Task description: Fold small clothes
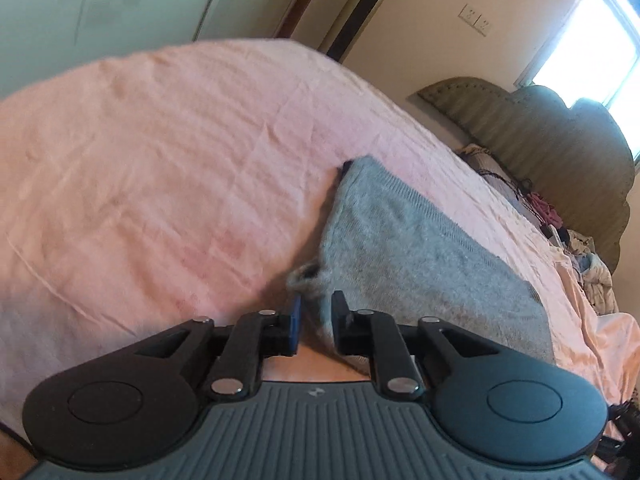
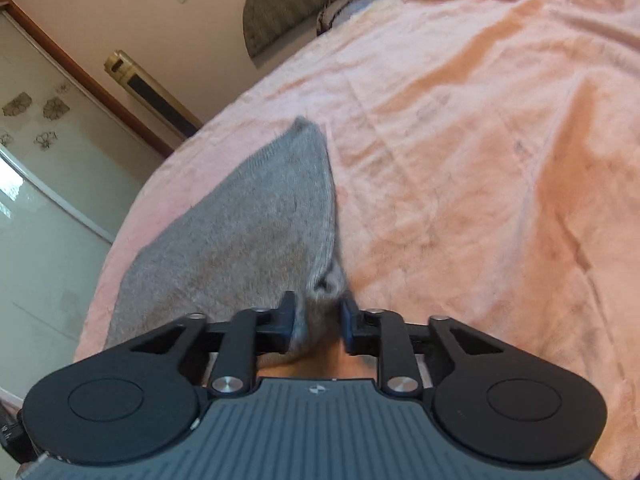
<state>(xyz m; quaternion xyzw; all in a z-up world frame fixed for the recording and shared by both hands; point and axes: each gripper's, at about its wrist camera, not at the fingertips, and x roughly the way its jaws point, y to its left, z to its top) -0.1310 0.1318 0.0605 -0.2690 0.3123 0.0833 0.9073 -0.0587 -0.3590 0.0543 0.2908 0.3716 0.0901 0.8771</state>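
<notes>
A small grey knit garment [image 1: 400, 248] lies on the pink bed sheet [image 1: 160, 160]. My left gripper [image 1: 318, 314] has its jaws partly apart around the garment's near left corner, and grey cloth bunches between the fingers. In the right wrist view the same grey garment [image 2: 248, 220] stretches away to the left over the sheet [image 2: 480, 160]. My right gripper [image 2: 320, 312] has its jaws partly apart around the near right corner, with a fold of grey cloth between them. Whether either pair of pads presses the cloth is unclear.
A padded olive headboard [image 1: 560, 140] and a heap of loose clothes [image 1: 580, 256] lie at the bed's far right. A gold-and-black standing unit [image 2: 152, 92] stands by the wall, next to a glass sliding door [image 2: 48, 184]. A bright window [image 1: 592, 40] is behind the headboard.
</notes>
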